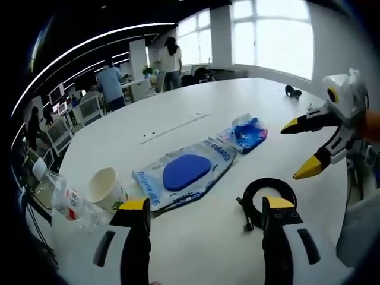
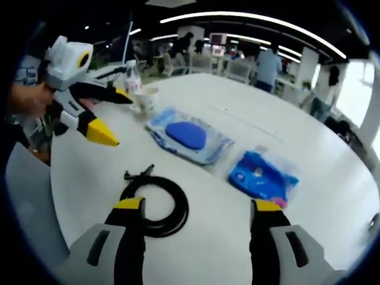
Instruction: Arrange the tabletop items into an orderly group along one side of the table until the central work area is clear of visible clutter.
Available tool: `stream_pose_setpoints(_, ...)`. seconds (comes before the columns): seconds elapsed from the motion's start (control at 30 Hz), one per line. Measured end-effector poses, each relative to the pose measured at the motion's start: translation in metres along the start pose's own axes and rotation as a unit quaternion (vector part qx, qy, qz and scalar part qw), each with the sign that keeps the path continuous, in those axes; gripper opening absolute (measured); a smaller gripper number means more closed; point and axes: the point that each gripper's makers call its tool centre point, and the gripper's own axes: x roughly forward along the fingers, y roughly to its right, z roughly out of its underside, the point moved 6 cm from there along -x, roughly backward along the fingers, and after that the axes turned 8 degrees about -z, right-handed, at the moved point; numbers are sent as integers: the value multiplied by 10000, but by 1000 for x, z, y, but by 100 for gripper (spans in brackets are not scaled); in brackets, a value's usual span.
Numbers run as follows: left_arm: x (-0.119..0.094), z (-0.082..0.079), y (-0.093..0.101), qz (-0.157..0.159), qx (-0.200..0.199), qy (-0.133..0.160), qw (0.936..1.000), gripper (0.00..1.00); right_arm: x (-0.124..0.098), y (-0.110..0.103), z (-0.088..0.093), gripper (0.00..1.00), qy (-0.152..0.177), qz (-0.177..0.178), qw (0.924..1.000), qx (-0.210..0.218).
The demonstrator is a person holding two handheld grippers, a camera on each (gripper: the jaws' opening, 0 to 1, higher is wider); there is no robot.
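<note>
A large white table (image 1: 196, 113) with a rounded edge carries everything. In the left gripper view, a clear pack holding a blue oval pad (image 1: 184, 173) lies near the centre. At two o'clock from it, touching its corner, lies a crumpled blue packet (image 1: 246, 133). At eight o'clock stands a paper cup (image 1: 105, 187), beside a toppled clear bottle (image 1: 71, 205). At four o'clock lies a coiled black cable (image 1: 267, 193). A small dark object (image 1: 293, 91) sits at the far edge.

A coiled black cable (image 2: 155, 205) is lying nearest on the round white table (image 2: 332, 196). A clear pouch holding a blue pad (image 2: 189, 138) is lying beyond it. A white paper cup (image 2: 146, 98) is standing behind that.
</note>
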Motion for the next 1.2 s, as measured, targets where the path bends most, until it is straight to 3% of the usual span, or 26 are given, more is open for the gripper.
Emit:
stream_pose_setpoints(0.7, 15, 22, 35, 253, 27, -287, 9993, 69, 7, -11, 25, 54, -148, -327, 9993, 133)
stream_pose_setpoints(1.2, 24, 23, 56, 594, 65, -432, 9973, 50, 11, -17, 32, 35, -141, -524, 9977, 407)
